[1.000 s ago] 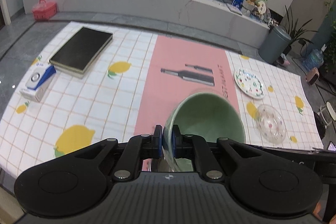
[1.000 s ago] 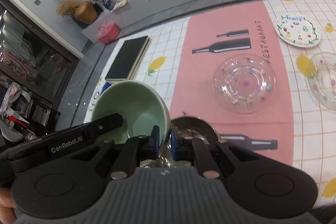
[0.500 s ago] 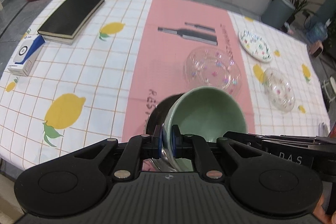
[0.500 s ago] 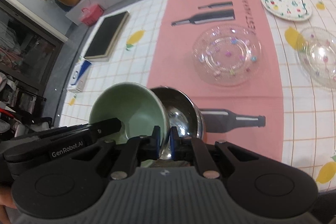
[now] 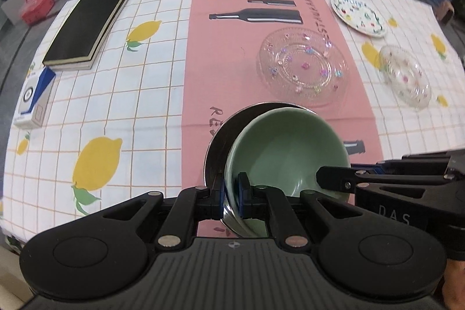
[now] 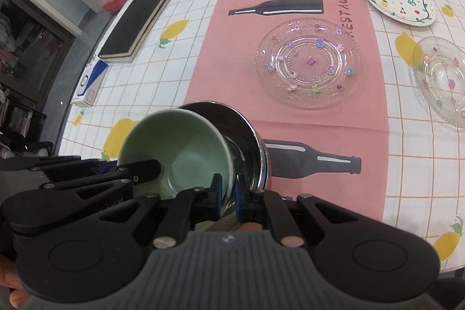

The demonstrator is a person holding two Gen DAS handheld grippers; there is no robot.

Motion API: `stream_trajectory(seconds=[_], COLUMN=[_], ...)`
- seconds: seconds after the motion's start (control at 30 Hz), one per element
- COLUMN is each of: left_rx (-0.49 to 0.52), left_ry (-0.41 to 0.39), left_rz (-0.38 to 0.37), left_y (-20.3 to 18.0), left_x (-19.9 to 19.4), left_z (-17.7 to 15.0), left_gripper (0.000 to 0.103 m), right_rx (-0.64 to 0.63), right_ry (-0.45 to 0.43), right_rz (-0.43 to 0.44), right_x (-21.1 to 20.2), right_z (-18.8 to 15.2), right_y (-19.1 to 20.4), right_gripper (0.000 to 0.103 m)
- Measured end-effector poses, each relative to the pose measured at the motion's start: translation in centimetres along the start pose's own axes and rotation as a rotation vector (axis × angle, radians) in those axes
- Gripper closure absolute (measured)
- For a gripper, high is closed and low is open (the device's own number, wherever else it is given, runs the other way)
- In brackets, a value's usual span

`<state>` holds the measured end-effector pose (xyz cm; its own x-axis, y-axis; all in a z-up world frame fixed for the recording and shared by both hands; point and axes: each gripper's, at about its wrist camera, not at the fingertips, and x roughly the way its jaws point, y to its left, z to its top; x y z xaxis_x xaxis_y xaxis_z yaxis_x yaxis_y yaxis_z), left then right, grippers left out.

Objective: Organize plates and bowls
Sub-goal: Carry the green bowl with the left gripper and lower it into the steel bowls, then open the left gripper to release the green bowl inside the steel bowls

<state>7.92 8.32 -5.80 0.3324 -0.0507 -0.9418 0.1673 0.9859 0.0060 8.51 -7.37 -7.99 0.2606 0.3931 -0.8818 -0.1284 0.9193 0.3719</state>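
On pink runner (image 6: 290,118) lettered "RESTAURANT": left tongs (image 5: 231,193) pinch green bowl (image 5: 287,153) rim, right tongs (image 6: 226,193) clamp steel bowl (image 6: 247,141)

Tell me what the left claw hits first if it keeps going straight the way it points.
Probably the pink runner on the table: the left claw, shut on the green bowl, points steeply down over it. Depth is unclear.

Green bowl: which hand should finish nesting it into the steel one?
Probably the left. The left gripper is clamped on the green bowl, which sits tilted, partly inside the steel bowl. The right gripper grips the steel bowl by its rim.
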Motion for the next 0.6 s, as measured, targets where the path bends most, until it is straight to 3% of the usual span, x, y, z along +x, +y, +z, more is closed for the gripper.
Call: stream_trajectory(seconds=[0.33,0.6], left_rx=[0.037,0.052], left_ry=[0.052,0.036], left_rz=[0.021,0.04], left_y=[-0.2,-0.2], left_x=[1.4,1.1], left_z=[0.3,0.8], left_gripper=[0.093,0.093], right_rx=[-0.032,-0.06], right_ry=[0.034,0.019], right_rz=[-0.039,-0.078], right_x=[1.6,1.8], right_z=[0.3,0.7], right_y=[0.3,0.7], right_gripper=[0.097,0.096])
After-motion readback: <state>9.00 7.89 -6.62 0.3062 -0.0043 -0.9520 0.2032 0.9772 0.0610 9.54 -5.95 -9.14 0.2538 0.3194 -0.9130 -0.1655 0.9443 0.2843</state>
